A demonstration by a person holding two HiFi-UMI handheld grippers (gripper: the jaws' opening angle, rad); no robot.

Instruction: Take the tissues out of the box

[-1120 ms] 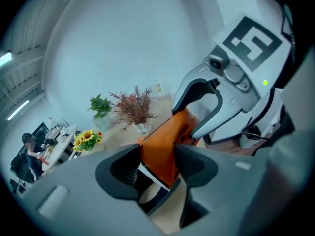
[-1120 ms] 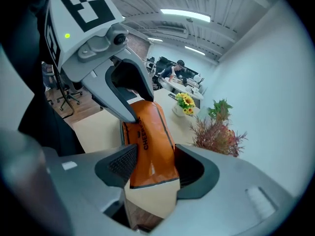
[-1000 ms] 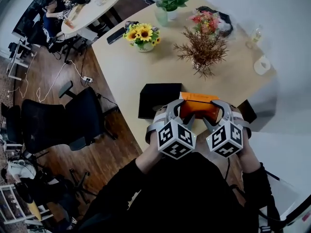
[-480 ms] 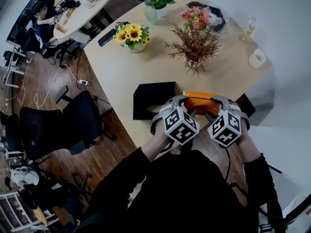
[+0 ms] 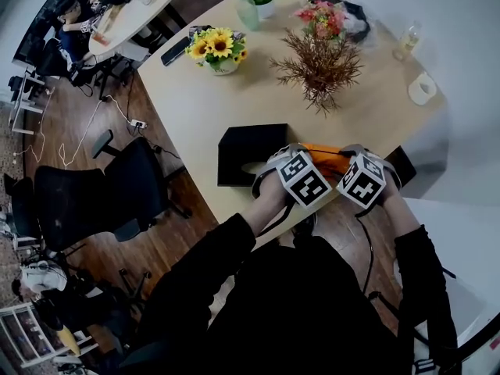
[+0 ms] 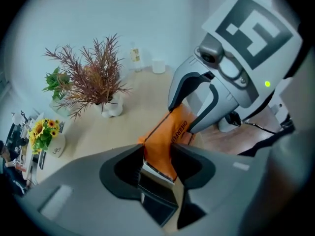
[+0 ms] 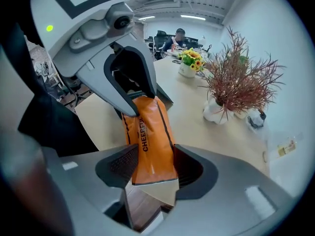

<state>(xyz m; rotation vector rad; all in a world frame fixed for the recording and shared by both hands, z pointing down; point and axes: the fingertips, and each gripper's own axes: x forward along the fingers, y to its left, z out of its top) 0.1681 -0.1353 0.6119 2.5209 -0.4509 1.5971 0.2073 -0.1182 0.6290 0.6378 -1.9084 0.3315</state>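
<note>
Fingers (image 6: 194, 167) of left gripper (image 6: 157, 161) closing on orange tissue pack (image 6: 174, 132); right gripper (image 7: 152, 168) clamps its other end; we judge it light, soft, slippery; hold ends.

The orange, black-lettered tissue pack (image 5: 325, 152) sits at the table's (image 5: 234, 100) near edge; the black box (image 5: 244, 155) lies just beside it.

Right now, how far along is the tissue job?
Done: the orange tissue pack is outside the black box. In hand: the right claw grips one end, and the left claw is closing its jaws on the other. Still to do: pulling tissues out; none show.
</note>
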